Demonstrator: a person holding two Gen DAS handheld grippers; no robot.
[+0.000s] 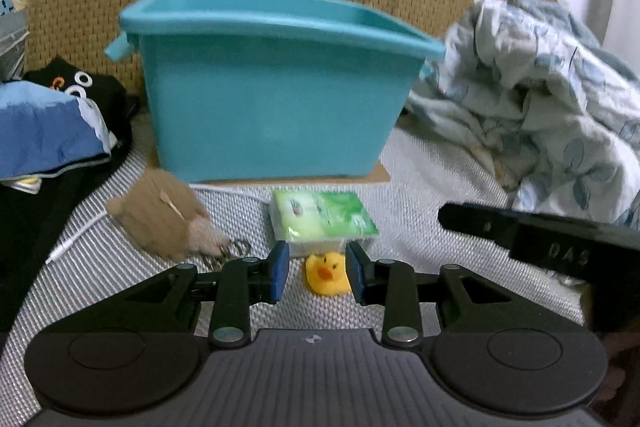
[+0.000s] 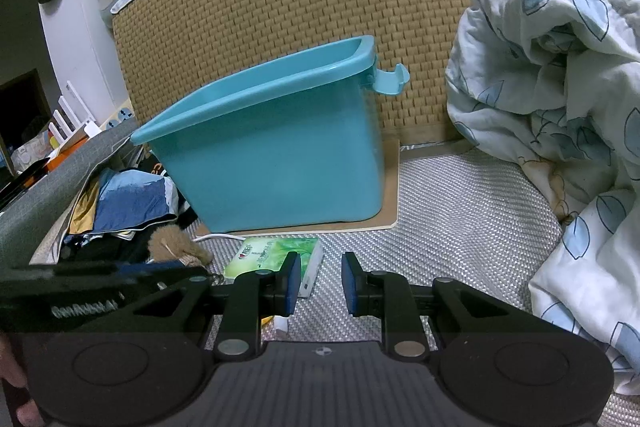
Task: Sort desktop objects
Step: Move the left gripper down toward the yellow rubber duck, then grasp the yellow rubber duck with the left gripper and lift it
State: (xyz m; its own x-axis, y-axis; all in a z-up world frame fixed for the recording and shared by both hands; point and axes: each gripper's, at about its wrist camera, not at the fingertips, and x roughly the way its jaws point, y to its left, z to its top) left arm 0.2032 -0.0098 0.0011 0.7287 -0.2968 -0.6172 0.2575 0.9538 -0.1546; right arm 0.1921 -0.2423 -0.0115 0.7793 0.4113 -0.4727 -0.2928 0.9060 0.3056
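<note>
Tongs both open and empty; left tongs [image 1: 317, 273] should straddle duck [image 1: 326, 273] squarely before closing, right tongs [image 2: 320, 283] idle.

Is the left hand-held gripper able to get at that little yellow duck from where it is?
Probably yes. The left hand-held gripper has its pads apart with the duck lying just ahead between them, and nothing blocks the way; the tissue pack sits behind it.

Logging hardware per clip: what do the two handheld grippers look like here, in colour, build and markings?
Both match: a black frame with a ribbed grey centre plate bearing a small logo, two round black discs at its sides, black linkage bars with silver pivot pins, and blue pads on the fingers. The left gripper carries white lettering along its side, seen from the right wrist view; the right gripper shows embossed letters on its body. No cables or sleeves show.
</note>
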